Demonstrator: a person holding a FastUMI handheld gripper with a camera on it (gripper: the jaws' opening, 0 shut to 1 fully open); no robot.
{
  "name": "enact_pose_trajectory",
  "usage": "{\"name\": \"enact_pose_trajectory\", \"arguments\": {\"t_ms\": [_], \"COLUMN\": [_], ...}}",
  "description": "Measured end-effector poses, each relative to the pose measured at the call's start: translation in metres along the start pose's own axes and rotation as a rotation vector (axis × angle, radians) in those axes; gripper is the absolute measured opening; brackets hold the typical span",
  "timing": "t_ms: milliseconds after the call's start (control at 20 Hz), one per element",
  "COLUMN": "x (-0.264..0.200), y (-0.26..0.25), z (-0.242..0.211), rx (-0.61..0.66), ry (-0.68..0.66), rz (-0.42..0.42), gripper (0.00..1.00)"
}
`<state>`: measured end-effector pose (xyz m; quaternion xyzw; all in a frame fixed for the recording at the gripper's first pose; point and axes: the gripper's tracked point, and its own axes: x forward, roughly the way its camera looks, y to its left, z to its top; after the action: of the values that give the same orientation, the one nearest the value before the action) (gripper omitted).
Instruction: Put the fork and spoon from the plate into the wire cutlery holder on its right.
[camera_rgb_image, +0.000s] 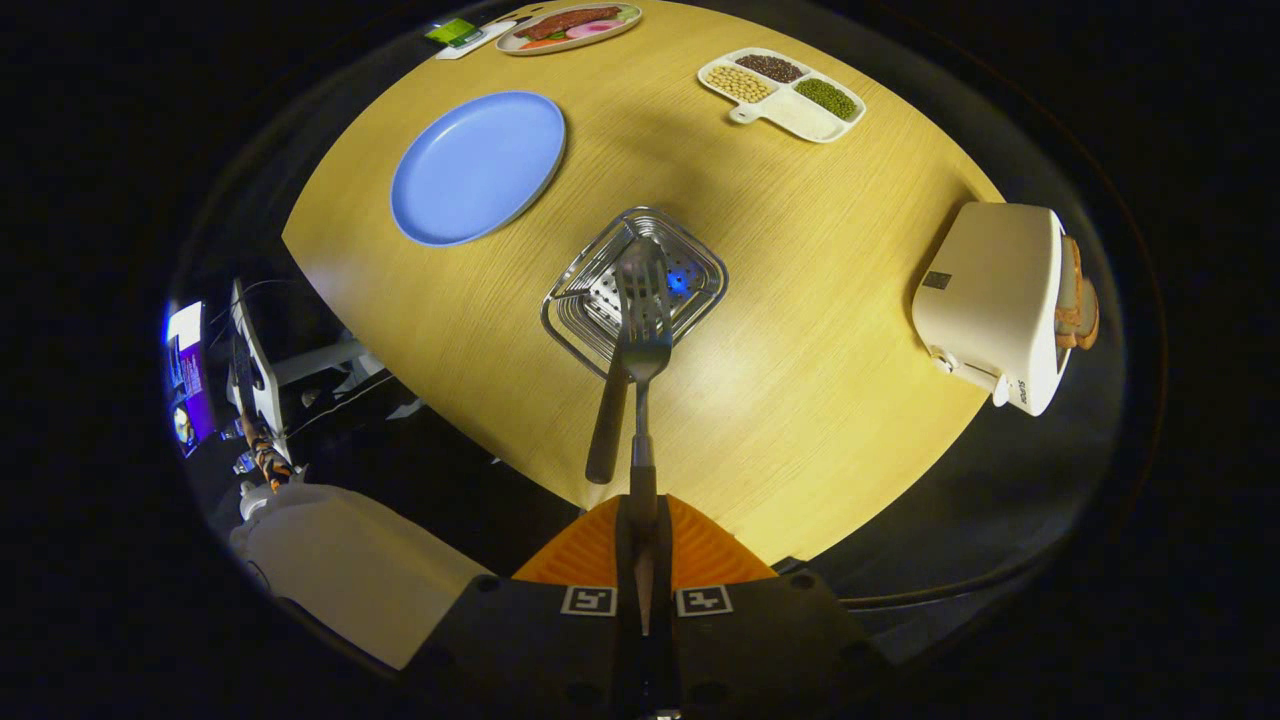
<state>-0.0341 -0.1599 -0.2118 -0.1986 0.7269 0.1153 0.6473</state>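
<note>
My gripper (641, 515) is shut on the thin handle of a metal fork (647, 345), which hangs tines-down over the near rim of the wire cutlery holder (700, 285). The holder stands in the middle of the wooden table (800, 400). A spoon with a dark handle (607, 430) stands inside the holder, its handle leaning up toward me just left of the fork. Left of the holder and beyond it lies the blue plate (478, 166), with nothing on it.
A white toaster (995, 300) with bread slices stands at the table's right edge. Beyond the holder are a divided white dish of beans (783, 93) and an oval plate of food (568, 26). Left of the table stand white equipment and a lit screen (190, 375).
</note>
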Motion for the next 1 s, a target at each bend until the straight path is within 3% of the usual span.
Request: {"name": "enact_pose_trajectory", "arguments": {"t_ms": [350,750,850,1000], "x": [0.017,0.019,0.016,0.004], "y": [-0.015,-0.007,-0.007,-0.001], "z": [0.013,0.034,0.041,0.052], "rx": [-0.029,-0.003,-0.002,-0.003], "ry": [0.1,0.102,0.069,-0.013], "rz": [0.01,0.044,0.044,0.065], "gripper": [0.07,0.12,0.19,0.47]}}
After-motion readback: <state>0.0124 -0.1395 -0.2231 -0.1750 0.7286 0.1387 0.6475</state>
